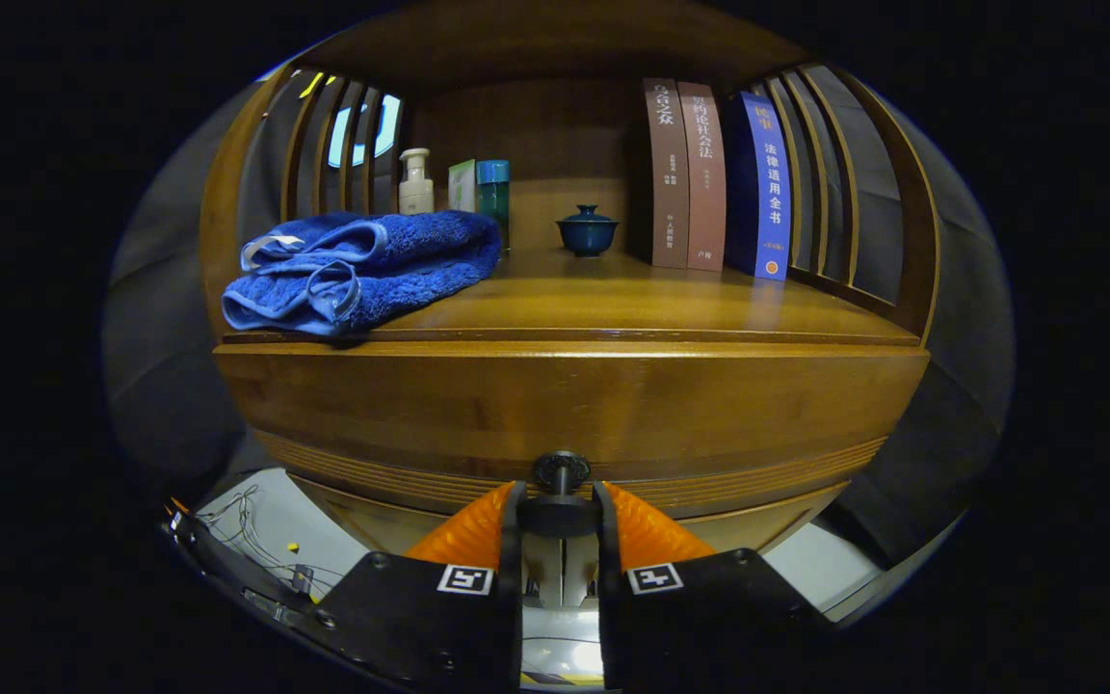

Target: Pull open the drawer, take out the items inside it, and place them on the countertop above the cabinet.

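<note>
A wooden cabinet fills the scene, with its drawer front (pixel 569 410) straight ahead and closed against the cabinet. A dark round knob (pixel 561 516) juts from the lower middle of the drawer front. My gripper (pixel 561 511) is shut on the drawer knob, one finger pressing each side of it. Above the drawer lies the wooden countertop (pixel 632 304). The drawer's inside is hidden.
A folded blue towel (pixel 362 270) lies at the countertop's left front. Behind it stand a pump bottle (pixel 415 181), a small box and a teal jar (pixel 493 193). A dark lidded cup (pixel 587 231) sits mid-back, and three upright books (pixel 714 178) stand to its right. Slatted wooden sides flank the shelf.
</note>
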Demonstrator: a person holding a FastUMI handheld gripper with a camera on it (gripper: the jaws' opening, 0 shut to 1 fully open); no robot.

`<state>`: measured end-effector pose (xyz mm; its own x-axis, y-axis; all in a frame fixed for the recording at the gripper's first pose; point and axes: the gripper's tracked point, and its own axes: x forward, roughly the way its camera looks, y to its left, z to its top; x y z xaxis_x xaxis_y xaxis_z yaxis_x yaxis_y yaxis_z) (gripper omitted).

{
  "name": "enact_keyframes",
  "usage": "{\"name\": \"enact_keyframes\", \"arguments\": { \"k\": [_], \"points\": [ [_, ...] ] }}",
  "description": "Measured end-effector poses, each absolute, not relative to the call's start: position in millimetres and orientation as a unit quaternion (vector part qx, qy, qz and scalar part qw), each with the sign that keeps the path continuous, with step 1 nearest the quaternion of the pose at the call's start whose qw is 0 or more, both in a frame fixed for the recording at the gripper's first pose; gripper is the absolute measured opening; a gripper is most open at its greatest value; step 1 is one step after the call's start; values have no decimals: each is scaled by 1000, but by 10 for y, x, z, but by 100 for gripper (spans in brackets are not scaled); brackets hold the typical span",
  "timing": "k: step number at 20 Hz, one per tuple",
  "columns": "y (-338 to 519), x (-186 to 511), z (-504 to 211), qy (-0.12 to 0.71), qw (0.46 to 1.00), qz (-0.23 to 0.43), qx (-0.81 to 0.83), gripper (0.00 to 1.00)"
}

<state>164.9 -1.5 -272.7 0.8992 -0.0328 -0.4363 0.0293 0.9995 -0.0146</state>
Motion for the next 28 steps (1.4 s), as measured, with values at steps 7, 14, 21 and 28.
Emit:
{"name": "enact_keyframes", "arguments": {
  "k": [7,14,21,28],
  "points": [
    [-2,1360,-2718,234,972,-14,-2,36],
    [25,784,-2695,250,968,-17,16,36],
    [78,287,-2670,265,964,-13,24,36],
    [31,-45,-2667,278,960,-13,35,36]
  ]
}}
